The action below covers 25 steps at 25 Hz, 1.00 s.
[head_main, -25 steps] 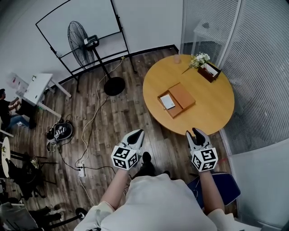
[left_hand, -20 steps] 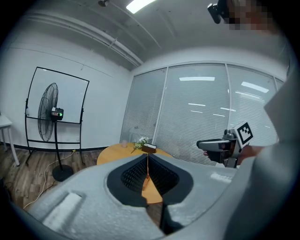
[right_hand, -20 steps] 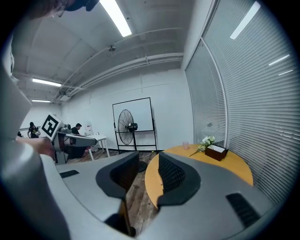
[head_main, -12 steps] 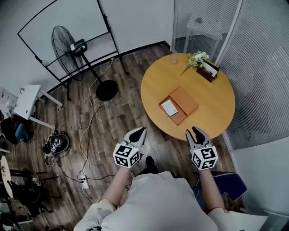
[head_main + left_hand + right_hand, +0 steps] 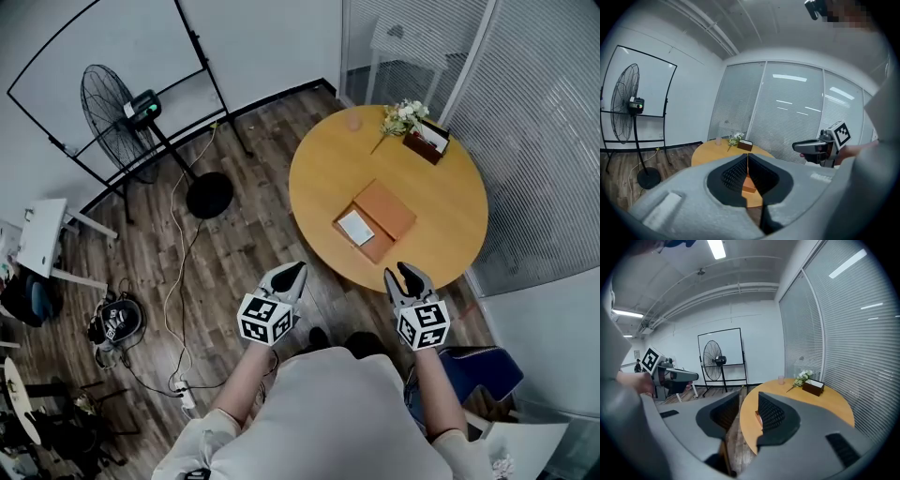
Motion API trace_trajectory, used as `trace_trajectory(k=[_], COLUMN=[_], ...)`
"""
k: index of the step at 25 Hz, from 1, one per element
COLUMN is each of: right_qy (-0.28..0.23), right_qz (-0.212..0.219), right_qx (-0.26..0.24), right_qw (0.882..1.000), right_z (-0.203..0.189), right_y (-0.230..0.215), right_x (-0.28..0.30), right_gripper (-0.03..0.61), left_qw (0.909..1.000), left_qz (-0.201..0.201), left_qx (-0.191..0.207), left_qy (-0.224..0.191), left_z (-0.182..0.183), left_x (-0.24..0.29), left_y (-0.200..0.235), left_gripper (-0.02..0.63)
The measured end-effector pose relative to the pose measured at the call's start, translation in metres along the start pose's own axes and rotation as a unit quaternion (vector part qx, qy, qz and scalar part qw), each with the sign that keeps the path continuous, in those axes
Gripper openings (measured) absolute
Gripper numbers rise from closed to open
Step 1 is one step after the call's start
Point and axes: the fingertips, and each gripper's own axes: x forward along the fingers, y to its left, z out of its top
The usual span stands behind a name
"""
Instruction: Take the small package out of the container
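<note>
A round wooden counter (image 5: 441,202) carries an open brown container (image 5: 386,210), with a small white package (image 5: 355,228) lying in its left half. 2 empty grippers hover short of the counter: left gripper (image 5: 292,269) jaws together, right gripper (image 5: 405,272) jaws moderately apart.

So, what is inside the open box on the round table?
A flat white package lies in the open box. Whatever is under the package is covered, so it cannot be seen.
</note>
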Motion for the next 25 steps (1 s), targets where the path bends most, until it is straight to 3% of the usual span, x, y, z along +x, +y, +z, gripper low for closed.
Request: trace_trajectory(k=[14,25], right_qy=[0.029,0.071], right_qz=[-0.007,0.007], right_qx=[0.029,0.064], right_qw=[0.999,0.995], right_z=[-0.006,-0.017], right_y=[-0.035,-0.109], right_x=[0.064,0.151], right_gripper=[0.117,0.117], left_qw=[0.9995,0.9968], left_qz=[-0.01,-0.013], left_qx=[-0.007,-0.002], left_qy=[0.03,0.079], left_z=[0.006,0.017], left_x=[0.058,0.166], left_y=[0.04,0.068], left_gripper=[0.02,0.02])
